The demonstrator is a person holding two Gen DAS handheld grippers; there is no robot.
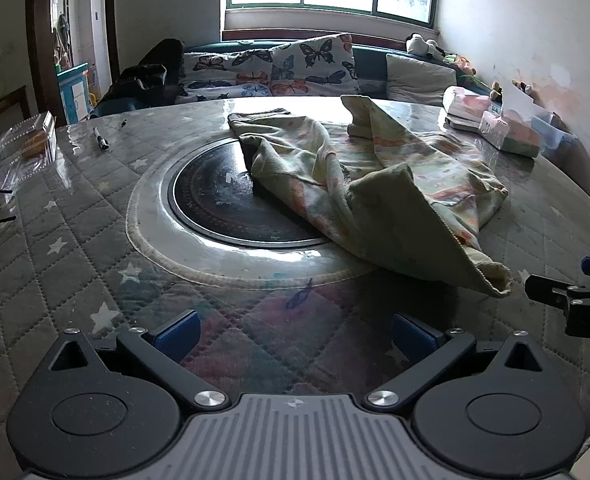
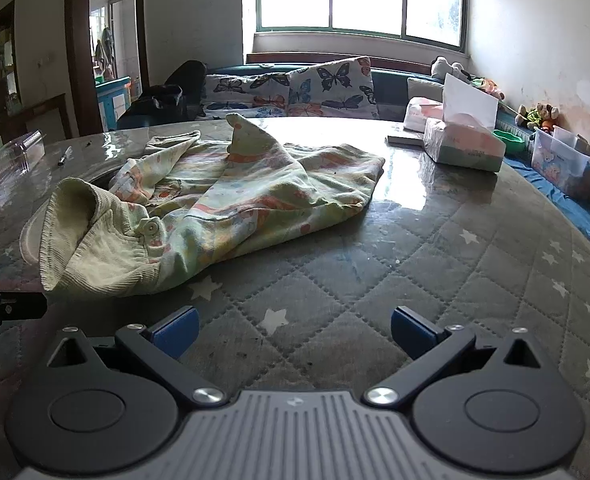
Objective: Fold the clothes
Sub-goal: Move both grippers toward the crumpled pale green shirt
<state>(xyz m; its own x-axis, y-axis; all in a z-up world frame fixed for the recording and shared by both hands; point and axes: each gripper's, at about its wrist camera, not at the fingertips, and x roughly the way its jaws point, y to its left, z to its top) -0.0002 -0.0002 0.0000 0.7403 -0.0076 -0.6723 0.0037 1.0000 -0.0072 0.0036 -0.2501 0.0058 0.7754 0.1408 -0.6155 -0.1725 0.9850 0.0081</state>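
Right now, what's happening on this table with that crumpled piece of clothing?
A person holds two handheld grippers over a round quilted table. A pale green printed child's garment lies crumpled and unfolded near the middle, partly over the dark round hotplate. The left gripper and right gripper are both open, short of the cloth and holding nothing. Folding has not started.
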